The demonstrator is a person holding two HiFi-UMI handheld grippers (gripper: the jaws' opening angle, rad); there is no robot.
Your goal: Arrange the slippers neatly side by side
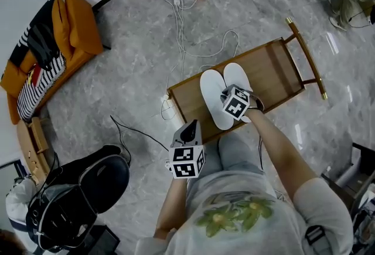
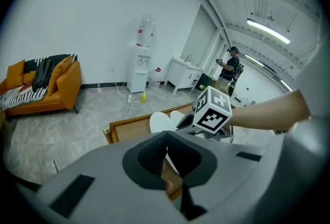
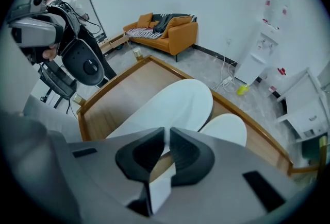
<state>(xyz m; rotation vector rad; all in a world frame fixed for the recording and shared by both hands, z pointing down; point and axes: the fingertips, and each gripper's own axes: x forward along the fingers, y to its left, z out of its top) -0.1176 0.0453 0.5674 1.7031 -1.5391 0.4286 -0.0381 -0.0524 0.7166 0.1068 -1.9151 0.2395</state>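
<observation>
Your right tool [image 1: 225,97] is clenched on the thin edge of the near slipper [image 1: 212,101], by the tabletop's [image 1: 270,69] front rim. The left tool [image 1: 190,126] hangs clenched and empty, just off that rim. You're mid-alignment, I'd say. Next, square it against the far slipper [image 1: 237,74], then let go. Both are white, flat, soft-looking ovals on smooth, lipped wood.

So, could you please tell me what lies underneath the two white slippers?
The white slippers rest on a rimmed wooden tray table. Its surface directly beneath them is covered, and the right gripper, clamped on one slipper, hides their near ends.
</observation>
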